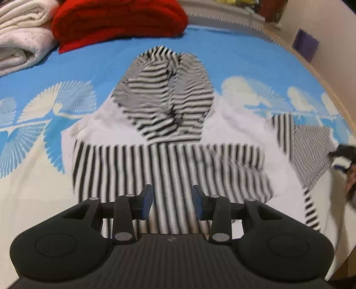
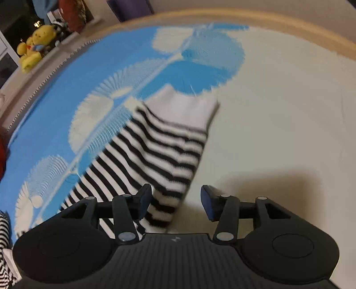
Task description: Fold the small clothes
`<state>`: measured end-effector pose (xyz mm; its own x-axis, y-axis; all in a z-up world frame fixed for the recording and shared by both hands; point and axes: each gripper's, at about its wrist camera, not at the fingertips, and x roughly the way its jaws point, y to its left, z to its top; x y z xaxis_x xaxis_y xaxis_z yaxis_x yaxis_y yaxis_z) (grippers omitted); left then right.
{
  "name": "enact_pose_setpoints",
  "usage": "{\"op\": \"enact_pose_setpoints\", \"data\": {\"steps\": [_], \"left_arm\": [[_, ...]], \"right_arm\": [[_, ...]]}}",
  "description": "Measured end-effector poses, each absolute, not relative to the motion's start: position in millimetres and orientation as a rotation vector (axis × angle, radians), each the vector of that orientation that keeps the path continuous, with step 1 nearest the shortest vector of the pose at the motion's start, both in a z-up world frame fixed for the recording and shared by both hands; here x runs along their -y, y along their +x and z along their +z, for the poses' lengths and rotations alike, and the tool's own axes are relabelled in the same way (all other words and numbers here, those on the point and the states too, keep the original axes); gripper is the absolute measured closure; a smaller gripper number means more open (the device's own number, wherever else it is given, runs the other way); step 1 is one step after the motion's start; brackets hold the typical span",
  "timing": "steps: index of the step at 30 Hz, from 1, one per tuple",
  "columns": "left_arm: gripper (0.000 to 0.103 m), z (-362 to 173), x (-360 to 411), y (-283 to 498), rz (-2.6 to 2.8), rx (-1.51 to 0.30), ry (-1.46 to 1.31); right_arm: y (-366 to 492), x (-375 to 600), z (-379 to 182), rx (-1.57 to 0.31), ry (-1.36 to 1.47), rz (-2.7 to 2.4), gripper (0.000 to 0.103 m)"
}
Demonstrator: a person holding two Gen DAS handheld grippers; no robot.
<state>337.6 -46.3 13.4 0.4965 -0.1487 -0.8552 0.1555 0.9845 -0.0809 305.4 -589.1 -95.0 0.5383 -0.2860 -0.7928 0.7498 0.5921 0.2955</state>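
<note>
A small striped hoodie [image 1: 169, 142] is lying spread out, hood pointing away, on a blue and cream bedspread [image 1: 233, 57], which is giving a broad flat surface for folding. The left gripper [image 1: 172, 200] is hovering over the bottom part of the body with its 2 fingers parted and nothing between them; stripes are showing through the gap, so it is probably sitting there to pin or pick up the hem, though contact with the cloth cannot be told. Over on the right, the right gripper [image 2: 175, 203] is hanging above the end of 1 sleeve [image 2: 160, 151], its jaws likewise apart and empty, with the sleeve's edge running under the left finger. That sleeve is stretching outward toward its white cuff [image 2: 189, 106], away from the body, which suggests the next move is taking it and bringing it across the chest. In the left view part of that sleeve looks turned over already, showing a finer stripe, but blur is making this uncertain. A red blanket [image 1: 120, 20] and white towels [image 1: 20, 35] are stacked beyond the hood, well apart from the work, and a yellow stuffed toy [image 2: 33, 46] is sitting off the bed.
</note>
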Motion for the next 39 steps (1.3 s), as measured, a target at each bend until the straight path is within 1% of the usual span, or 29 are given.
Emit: {"op": "enact_pose_setpoints", "data": {"steps": [2, 5, 7, 8, 9, 12, 15, 17, 21, 23, 25, 26, 27, 28, 29, 31, 32, 35, 37, 39], "left_arm": [[0.060, 20, 55, 339, -0.208, -1.014, -0.009], [0.060, 24, 64, 340, -0.222, -1.008, -0.022], [0.060, 25, 69, 341, -0.233, -1.007, -0.020], [0.060, 25, 72, 340, -0.238, -1.005, -0.012], [0.060, 25, 73, 340, -0.242, -1.003, -0.003], [0.060, 29, 71, 339, -0.248, -0.989, 0.011], [0.060, 37, 61, 339, -0.245, -0.970, -0.008], [0.060, 43, 51, 339, -0.233, -0.959, -0.025], [0.060, 53, 25, 341, -0.194, -0.944, -0.063], [0.060, 60, 4, 344, -0.157, -0.934, -0.096], [0.060, 66, -20, 346, -0.108, -0.925, -0.140], [0.060, 68, -34, 347, -0.076, -0.923, -0.167], [0.060, 69, -49, 348, -0.042, -0.922, -0.194], [0.060, 70, -60, 349, -0.014, -0.921, -0.214], [0.060, 71, -74, 350, 0.015, -0.918, -0.235], [0.060, 73, -95, 351, 0.053, -0.915, -0.263], [0.060, 74, -105, 351, 0.065, -0.913, -0.277], [0.060, 72, -127, 353, 0.093, -0.921, -0.303], [0.060, 66, -133, 355, 0.096, -0.943, -0.317], [0.060, 58, -134, 358, 0.087, -0.974, -0.329]], "right_arm": [[310, 582, -96, -0.757, 0.614, -0.672, 0.045], [315, 572, -95, -0.732, 0.594, -0.678, 0.045], [318, 571, -98, -0.715, 0.575, -0.697, 0.067], [319, 571, -99, -0.712, 0.567, -0.697, 0.093], [318, 570, -98, -0.703, 0.575, -0.701, 0.096], [313, 564, -83, -0.645, 0.557, -0.737, 0.098], [320, 538, -53, -0.571, 0.418, -0.746, 0.098], [328, 500, -23, -0.496, 0.291, -0.697, 0.098], [323, 373, 43, -0.313, 0.076, -0.375, 0.098], [308, 310, 61, -0.272, 0.041, -0.165, 0.098], [296, 258, 67, -0.327, 0.072, 0.083, 0.094], [292, 234, 65, -0.408, 0.097, 0.214, 0.091], [289, 217, 60, -0.496, 0.117, 0.311, 0.081], [286, 202, 53, -0.593, 0.148, 0.386, 0.077], [281, 192, 47, -0.657, 0.175, 0.414, 0.071], [276, 183, 41, -0.733, 0.197, 0.426, 0.069], [275, 184, 42, -0.734, 0.202, 0.412, 0.069], [278, 199, 53, -0.659, 0.208, 0.331, 0.061], [280, 219, 54, -0.613, 0.217, 0.250, 0.061], [288, 239, 49, -0.612, 0.249, 0.149, 0.061]]}}
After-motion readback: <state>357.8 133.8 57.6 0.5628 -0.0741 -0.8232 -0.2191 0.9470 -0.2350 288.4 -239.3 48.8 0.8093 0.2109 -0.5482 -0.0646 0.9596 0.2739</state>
